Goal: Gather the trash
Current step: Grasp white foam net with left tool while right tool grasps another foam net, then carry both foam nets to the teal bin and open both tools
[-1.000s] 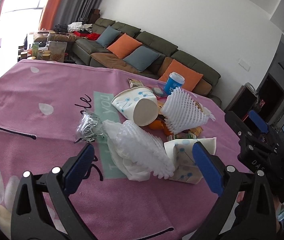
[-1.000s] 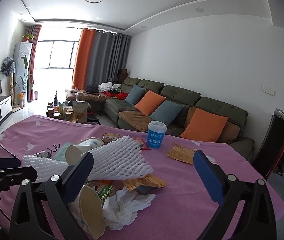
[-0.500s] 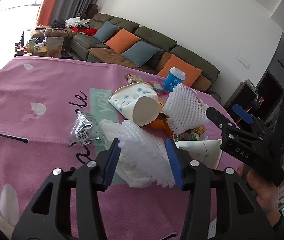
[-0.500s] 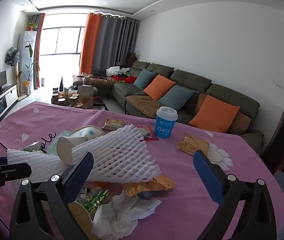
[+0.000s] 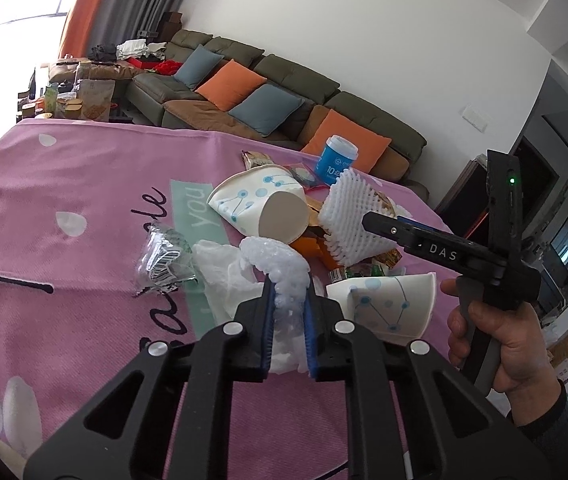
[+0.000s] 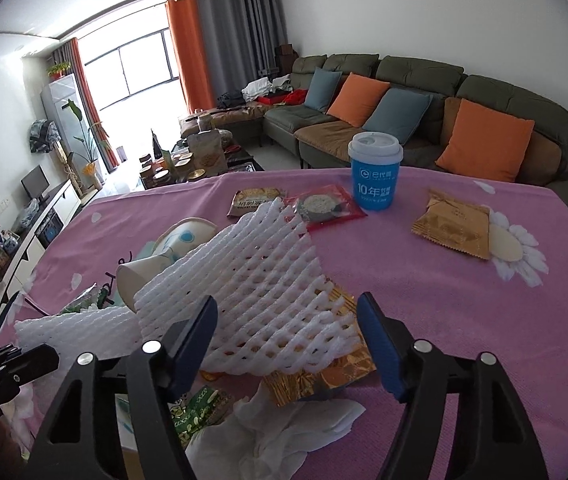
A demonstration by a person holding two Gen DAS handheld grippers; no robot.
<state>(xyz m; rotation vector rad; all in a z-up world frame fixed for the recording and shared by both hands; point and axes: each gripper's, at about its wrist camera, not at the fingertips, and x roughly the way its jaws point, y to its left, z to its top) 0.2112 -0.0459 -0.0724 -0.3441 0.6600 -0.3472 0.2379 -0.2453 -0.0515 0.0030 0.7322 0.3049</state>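
Observation:
A heap of trash lies on the pink tablecloth. My left gripper is shut on a white foam net, squeezed flat between the blue pads; this net also shows in the right wrist view. My right gripper straddles the near edge of a second, larger foam net. Its jaws are closing. The left pad is at the net's edge and the right pad stands clear of it. In the left wrist view, a hand holds the right gripper against that larger net.
Two tipped paper cups, a clear wrapper, white tissue, gold wrappers and a green packet lie around. A blue lidded cup stands upright at the far side. A sofa is behind the table.
The left jaws have closed from wide open onto the foam net. The right gripper has moved forward and down over the larger net, and its jaws have narrowed.

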